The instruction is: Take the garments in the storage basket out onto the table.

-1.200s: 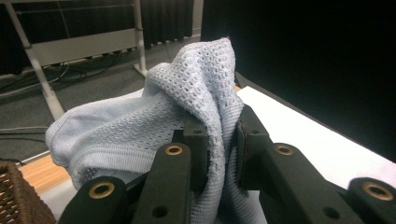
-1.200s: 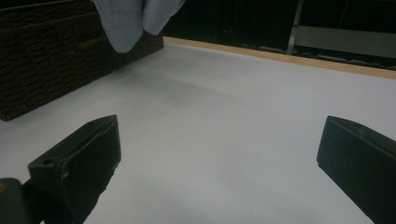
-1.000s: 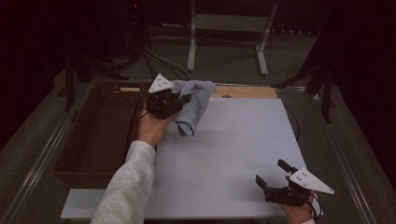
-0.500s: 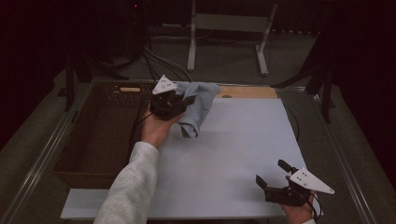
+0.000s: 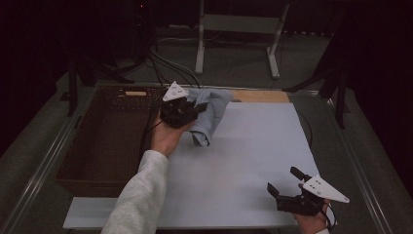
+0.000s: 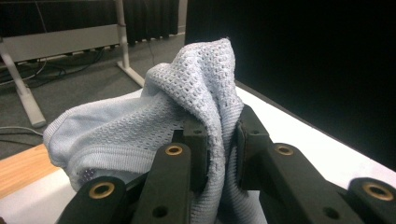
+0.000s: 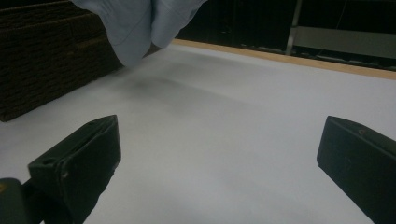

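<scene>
A pale blue knitted cloth [image 5: 210, 113] hangs bunched in the air over the back left part of the white table [image 5: 243, 161], beside the basket. My left gripper [image 5: 196, 109] is shut on the cloth; in the left gripper view the knit [image 6: 187, 107] is pinched between the two black jaws and drapes over them [image 6: 219, 144]. My right gripper [image 5: 285, 180] rests low at the table's front right corner, open, jaws wide apart with nothing between them [image 7: 219, 154]. The cloth's lower end [image 7: 135, 28] shows at the top of the right gripper view, above the table.
A dark woven basket [image 5: 104, 136] stands along the table's left side, its wall [image 7: 42, 51] seen in the right gripper view. A wooden strip [image 5: 260, 96] runs along the back edge. Cables and a white stand [image 5: 234, 29] lie on the floor beyond.
My left gripper has carried the cloth slightly to the right and a little higher over the table. The right gripper has stayed where it was.
</scene>
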The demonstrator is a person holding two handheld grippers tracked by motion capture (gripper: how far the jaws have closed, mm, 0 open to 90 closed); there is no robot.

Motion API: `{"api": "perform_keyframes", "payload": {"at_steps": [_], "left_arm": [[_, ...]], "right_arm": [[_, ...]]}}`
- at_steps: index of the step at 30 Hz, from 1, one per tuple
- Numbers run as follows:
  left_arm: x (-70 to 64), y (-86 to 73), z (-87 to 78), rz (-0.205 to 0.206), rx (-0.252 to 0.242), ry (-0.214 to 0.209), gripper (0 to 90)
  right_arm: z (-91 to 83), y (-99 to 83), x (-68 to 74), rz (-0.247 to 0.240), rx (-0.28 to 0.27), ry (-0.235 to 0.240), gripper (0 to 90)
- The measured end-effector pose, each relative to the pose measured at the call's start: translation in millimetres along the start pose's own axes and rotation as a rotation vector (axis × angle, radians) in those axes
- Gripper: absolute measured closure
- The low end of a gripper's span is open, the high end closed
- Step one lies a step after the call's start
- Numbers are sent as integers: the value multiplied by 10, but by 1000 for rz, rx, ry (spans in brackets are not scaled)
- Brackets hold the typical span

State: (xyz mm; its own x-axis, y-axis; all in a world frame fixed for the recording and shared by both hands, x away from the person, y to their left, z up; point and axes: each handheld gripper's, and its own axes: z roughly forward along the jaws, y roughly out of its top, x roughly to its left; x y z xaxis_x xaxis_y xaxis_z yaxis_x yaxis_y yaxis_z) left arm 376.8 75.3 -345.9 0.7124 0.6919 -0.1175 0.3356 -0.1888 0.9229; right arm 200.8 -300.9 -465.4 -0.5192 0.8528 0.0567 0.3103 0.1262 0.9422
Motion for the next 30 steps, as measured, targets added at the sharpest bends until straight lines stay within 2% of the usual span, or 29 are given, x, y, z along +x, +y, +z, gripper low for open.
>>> {"api": "perform_keyframes", "payload": {"at_steps": [30], "left_arm": [[-126,-95,110,-1,1,-29,780]], "right_arm": [[-4,0,-3,0,-1,0,0]]}}
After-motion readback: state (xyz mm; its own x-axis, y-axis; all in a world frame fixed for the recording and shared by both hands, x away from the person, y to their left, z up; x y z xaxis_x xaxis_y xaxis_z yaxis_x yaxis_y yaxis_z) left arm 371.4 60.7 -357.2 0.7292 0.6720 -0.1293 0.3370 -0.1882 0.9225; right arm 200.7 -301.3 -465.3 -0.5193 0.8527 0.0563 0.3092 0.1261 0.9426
